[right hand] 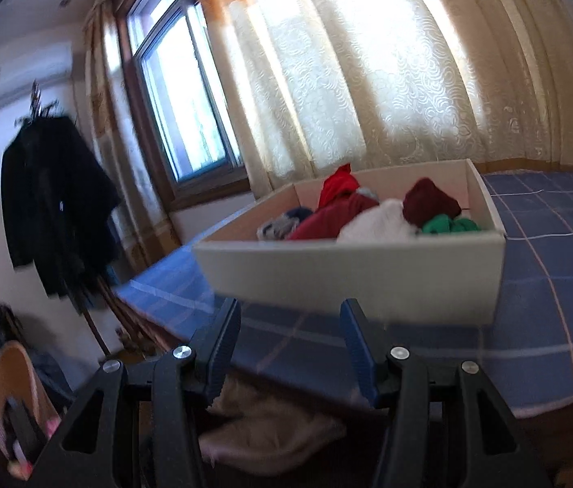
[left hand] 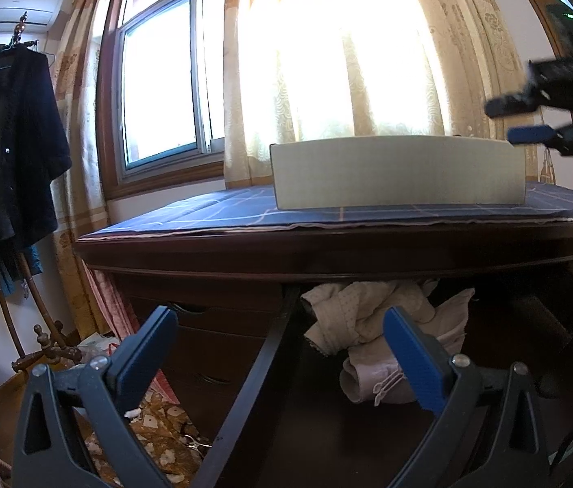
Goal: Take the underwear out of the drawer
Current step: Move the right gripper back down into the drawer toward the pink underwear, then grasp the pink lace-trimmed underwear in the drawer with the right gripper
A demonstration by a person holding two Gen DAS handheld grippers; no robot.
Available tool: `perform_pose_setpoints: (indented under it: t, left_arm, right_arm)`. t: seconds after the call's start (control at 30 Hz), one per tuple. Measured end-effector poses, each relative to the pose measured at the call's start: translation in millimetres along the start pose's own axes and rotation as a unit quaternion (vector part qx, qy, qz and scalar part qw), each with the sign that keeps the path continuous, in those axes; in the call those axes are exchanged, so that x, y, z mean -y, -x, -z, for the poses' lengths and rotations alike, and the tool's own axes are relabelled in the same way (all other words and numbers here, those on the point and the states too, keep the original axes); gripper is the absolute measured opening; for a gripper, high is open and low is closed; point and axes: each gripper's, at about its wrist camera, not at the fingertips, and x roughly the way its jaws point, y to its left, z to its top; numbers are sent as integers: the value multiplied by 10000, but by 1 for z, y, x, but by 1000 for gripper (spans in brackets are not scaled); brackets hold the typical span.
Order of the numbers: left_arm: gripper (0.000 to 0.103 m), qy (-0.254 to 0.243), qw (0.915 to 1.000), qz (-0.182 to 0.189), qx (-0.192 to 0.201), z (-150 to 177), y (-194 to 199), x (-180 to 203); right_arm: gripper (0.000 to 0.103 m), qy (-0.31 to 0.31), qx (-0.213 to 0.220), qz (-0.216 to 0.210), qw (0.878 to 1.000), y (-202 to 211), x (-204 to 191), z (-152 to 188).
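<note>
Under the dark wooden dresser top, the drawer is pulled out, and a heap of pale cream and pink underwear lies in it. My left gripper hangs in front of that heap, jaws wide open with nothing between them. My right gripper is blurred in the air at the upper right, above the dresser top. In its own view the right gripper is open and empty, with the pale underwear below its fingers and the white box just ahead.
The white box stands on a blue checked cloth and holds red, white, maroon and green garments. A black coat hangs on a stand at the left. Window and curtains are behind; clutter covers the floor at lower left.
</note>
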Motion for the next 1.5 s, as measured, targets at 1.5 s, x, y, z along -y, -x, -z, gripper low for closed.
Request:
perform_pose_setpoints:
  t: [1.5]
  left_arm:
    - [103, 79, 9999, 52, -112, -2, -3, -2]
  right_arm:
    - [53, 4909, -3055, -1297, 8055, -128, -78, 145]
